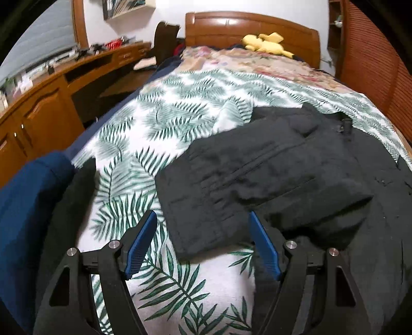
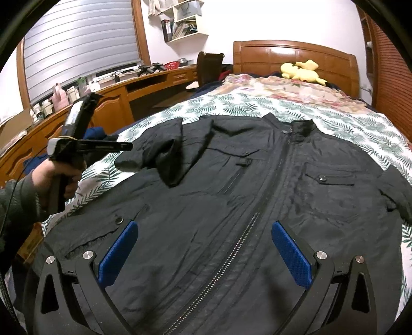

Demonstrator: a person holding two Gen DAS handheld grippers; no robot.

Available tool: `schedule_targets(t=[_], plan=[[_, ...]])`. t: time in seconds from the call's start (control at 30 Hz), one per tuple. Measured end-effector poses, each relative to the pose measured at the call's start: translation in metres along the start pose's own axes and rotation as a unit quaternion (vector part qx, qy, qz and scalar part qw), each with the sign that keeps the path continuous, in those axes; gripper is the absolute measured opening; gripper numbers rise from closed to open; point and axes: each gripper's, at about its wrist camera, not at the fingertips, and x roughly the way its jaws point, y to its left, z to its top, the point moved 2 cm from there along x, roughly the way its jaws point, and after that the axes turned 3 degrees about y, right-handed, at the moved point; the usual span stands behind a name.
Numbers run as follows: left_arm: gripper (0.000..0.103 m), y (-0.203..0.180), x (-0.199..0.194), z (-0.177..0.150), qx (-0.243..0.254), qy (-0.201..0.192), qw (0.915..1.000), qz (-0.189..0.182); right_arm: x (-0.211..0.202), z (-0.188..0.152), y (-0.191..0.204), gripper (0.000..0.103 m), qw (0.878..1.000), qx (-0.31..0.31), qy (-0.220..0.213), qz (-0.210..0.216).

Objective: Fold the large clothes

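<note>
Both your left tool [image 1: 203,242] and right tool [image 2: 204,252] gape empty; the black jacket [image 2: 257,195] looks soft, slippery, bulky, so pinch its folded sleeve [image 2: 164,154] cuff.

light: even indoor | glare: headboard [image 1: 247,24] | blur: left view (slight) | edges: fisheye-bent

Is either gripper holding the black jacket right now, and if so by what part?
Nothing is held. The left gripper and right gripper both stand open above the black jacket, its sleeve lying folded in.
</note>
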Motion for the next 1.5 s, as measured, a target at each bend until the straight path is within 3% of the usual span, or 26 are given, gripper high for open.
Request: schedule_targets(t=[0.17,0.3,0.37,0.4,0.43,0.53,0.77,1.07,1.3,1.43,1.5], plan=[[0.072,0.012,0.021,-0.008,-0.04,0.034,0.9986,-0.012,0.0,0.001,0.0,0.103,1.0,-0.005,0.005,-0.003],[0.063,0.018,0.032,-0.014,-0.065,0.054,0.9961,-0.025,-0.006,0.0,0.0,0.103,1.0,-0.004,0.006,-0.009],[0.048,0.017,0.034,-0.015,-0.067,0.057,0.9956,-0.032,-0.009,-0.001,0.002,0.103,1.0,-0.006,0.004,-0.012],[0.032,0.016,0.035,-0.015,-0.065,0.058,0.9957,-0.031,-0.01,-0.001,0.002,0.103,1.0,-0.007,0.003,-0.013],[0.004,0.015,0.033,-0.014,-0.062,0.055,0.9961,-0.029,-0.011,-0.002,0.002,0.103,1.0,-0.008,0.003,-0.016],[0.003,0.003,0.006,-0.006,-0.046,0.011,0.9985,-0.026,-0.013,-0.004,0.001,0.103,1.0,-0.01,0.004,-0.02],[0.003,-0.058,-0.067,0.02,0.026,-0.038,0.9979,-0.046,-0.022,-0.005,-0.003,0.103,1.0,-0.005,-0.001,-0.031],[0.003,-0.148,-0.16,0.025,0.103,-0.104,0.9828,-0.113,-0.059,-0.015,-0.006,0.103,0.998,0.0,-0.03,-0.057],[0.003,-0.187,-0.204,0.001,0.144,-0.118,0.9727,-0.138,-0.084,-0.031,-0.014,0.103,0.995,0.021,-0.038,-0.087],[0.004,-0.197,-0.213,-0.017,0.168,-0.116,0.9703,-0.13,-0.098,-0.039,-0.011,0.103,0.994,0.023,-0.04,-0.098],[0.009,-0.2,-0.215,-0.026,0.17,-0.113,0.9716,-0.119,-0.103,-0.042,-0.007,0.103,0.994,0.021,-0.04,-0.102]])
